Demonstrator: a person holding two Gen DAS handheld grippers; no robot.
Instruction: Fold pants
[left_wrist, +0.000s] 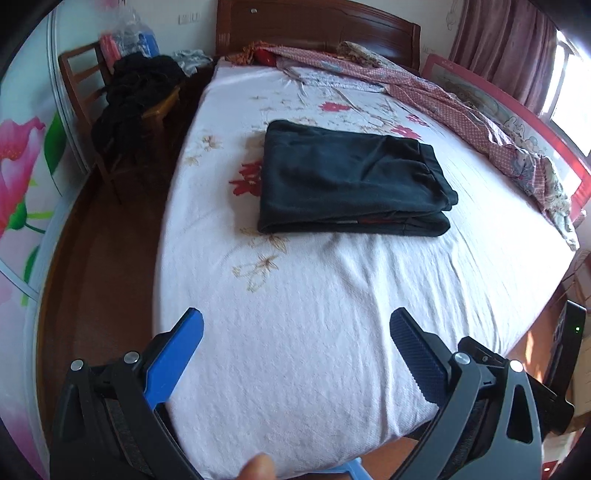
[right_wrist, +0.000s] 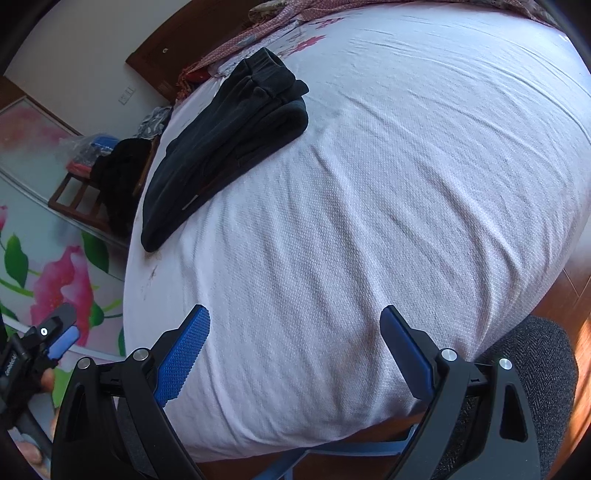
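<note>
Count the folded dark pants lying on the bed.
1. The folded dark pants lie on the white floral sheet, mid-bed toward its left side. The black clothes heaped on the chair could hide more.

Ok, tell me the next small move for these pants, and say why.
Probably none beyond drawing both grippers away: the dark pants already lie folded in a compact stack on the bed sheet, and the left gripper and right gripper are open, empty and well short of them.

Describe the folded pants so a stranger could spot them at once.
Start at the bed with its white flowered sheet. The pants lie mid-mattress, a flat dark rectangle. Unlike the black clothes heaped on the chair, they are neatly folded.
</note>
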